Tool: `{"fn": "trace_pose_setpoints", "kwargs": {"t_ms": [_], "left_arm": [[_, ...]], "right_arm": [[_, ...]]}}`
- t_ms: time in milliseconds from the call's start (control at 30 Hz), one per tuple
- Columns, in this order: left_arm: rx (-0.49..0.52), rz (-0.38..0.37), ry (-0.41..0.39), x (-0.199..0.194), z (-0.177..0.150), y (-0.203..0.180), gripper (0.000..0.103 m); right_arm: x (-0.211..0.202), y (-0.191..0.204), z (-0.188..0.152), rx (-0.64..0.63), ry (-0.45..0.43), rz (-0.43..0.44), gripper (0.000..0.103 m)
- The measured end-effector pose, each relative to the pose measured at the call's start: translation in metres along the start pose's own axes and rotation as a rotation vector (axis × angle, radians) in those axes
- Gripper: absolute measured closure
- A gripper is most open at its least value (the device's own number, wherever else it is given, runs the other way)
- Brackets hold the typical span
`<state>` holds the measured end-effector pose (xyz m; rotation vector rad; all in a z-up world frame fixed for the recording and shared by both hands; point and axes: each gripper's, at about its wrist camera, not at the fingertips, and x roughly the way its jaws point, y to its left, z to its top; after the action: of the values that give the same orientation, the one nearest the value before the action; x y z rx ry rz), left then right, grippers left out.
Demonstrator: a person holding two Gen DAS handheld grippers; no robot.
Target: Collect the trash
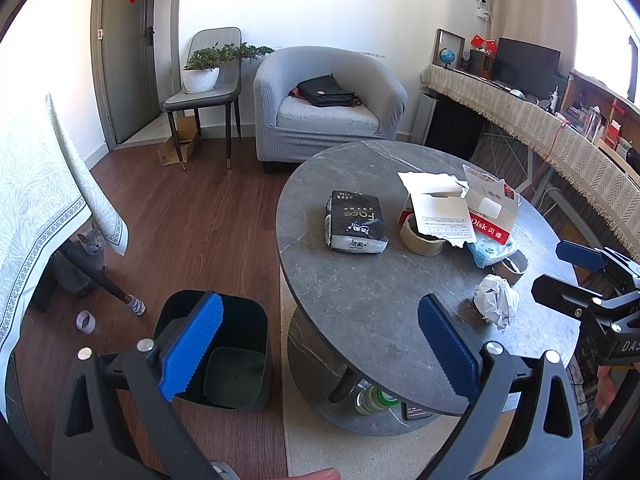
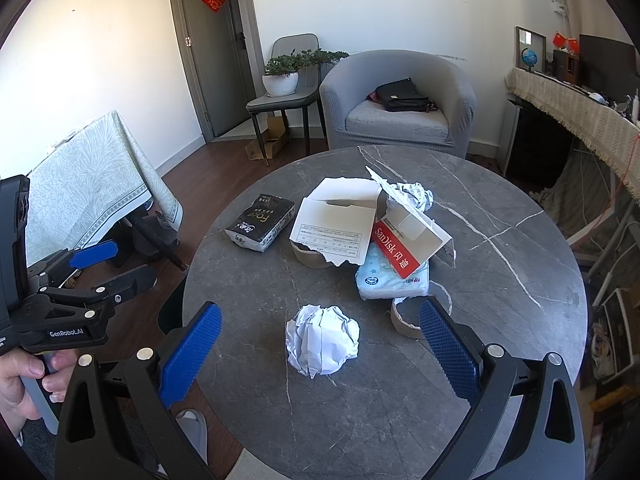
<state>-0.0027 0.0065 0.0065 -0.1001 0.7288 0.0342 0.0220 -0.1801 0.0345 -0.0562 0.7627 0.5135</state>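
A crumpled white paper ball lies on the round grey marble table, right in front of my open, empty right gripper. It also shows in the left wrist view. Behind it lie a torn white and red SanDisk box, a brown tape roll, a blue-white tissue pack, another cardboard ring and a second paper ball. My left gripper is open and empty, above the table's left edge and a dark green trash bin on the floor.
A black tissue pack lies on the table. A grey cat sits under a cloth-covered table at left. A tape ring lies on the wood floor. A grey armchair stands behind. A bottle sits on the lower shelf.
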Motion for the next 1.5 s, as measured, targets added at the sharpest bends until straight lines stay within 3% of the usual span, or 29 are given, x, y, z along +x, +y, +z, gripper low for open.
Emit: {"fn": "trace_pose_setpoints", "kwargs": {"t_ms": [467,733,867,933,1067,1267,1500], "left_arm": [[0.010,-0.013,0.004,0.003,-0.002,-0.004,0.003],[0.060,-0.044,-0.032,-0.002,0.002,-0.012,0.003],[0.082,-0.094,-0.039,-0.001,0.002,-0.022,0.005],[0.101,-0.114,-0.038,0.000,0.003,-0.030,0.013],[0.155,-0.192,-0.016,0.008,0.007,-0.051,0.020],[0.247,-0.354,0.082,0.028,0.008,-0.088,0.026],[0.343,-0.421,0.179,0.049,0.003,-0.124,0.033]], "right_arm": [[-0.002,-0.005,0.000,0.002,0.001,-0.008,0.003],[-0.012,-0.025,-0.001,0.026,-0.008,-0.032,0.003],[-0.017,-0.036,-0.003,0.042,-0.010,-0.045,0.003],[-0.020,-0.041,-0.001,0.045,-0.011,-0.052,0.003],[-0.025,-0.051,0.009,0.037,-0.008,-0.062,0.003],[-0.035,-0.073,0.030,0.060,-0.008,-0.028,0.003],[-0.037,-0.081,0.059,0.002,-0.003,-0.031,0.003]]}}
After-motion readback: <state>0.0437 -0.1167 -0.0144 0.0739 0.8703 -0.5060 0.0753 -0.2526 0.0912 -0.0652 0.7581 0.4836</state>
